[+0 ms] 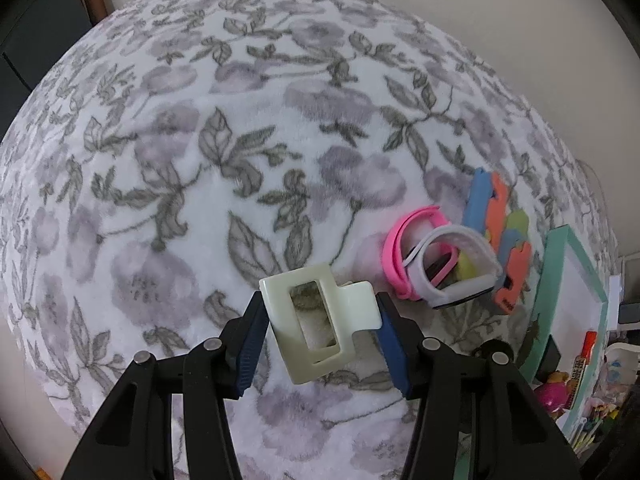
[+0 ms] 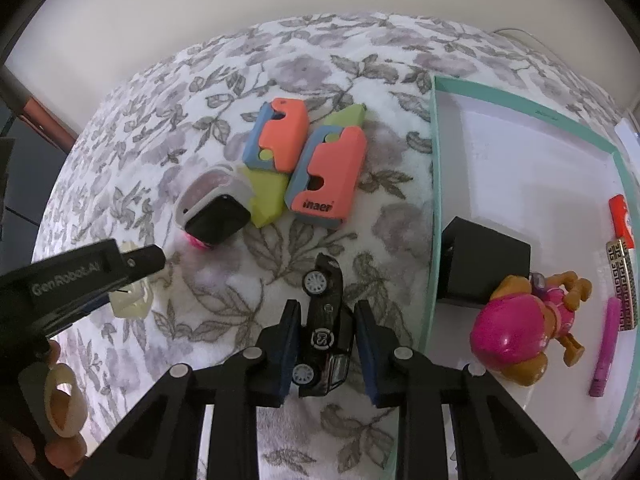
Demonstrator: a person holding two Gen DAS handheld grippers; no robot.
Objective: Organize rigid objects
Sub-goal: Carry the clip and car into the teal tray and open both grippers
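My left gripper (image 1: 320,320) is shut on a cream hair claw clip (image 1: 316,322) and holds it above the floral blanket (image 1: 200,160). The clip also shows in the right wrist view (image 2: 130,298) under the left gripper's body (image 2: 80,280). My right gripper (image 2: 326,344) is shut on a black toy car (image 2: 326,330), which lies on its side. Beside them lie a white smartwatch (image 2: 214,210) over a pink watch band (image 1: 404,248), and two orange-and-blue toy blocks (image 2: 328,172) with yellow-green parts.
A shallow white tray with a mint rim (image 2: 434,200) stands at the right. It holds a black box (image 2: 480,264), a pink puppy figure (image 2: 520,332), a pink stick (image 2: 604,352), a red item (image 2: 622,220) and a patterned gold bar (image 2: 624,284).
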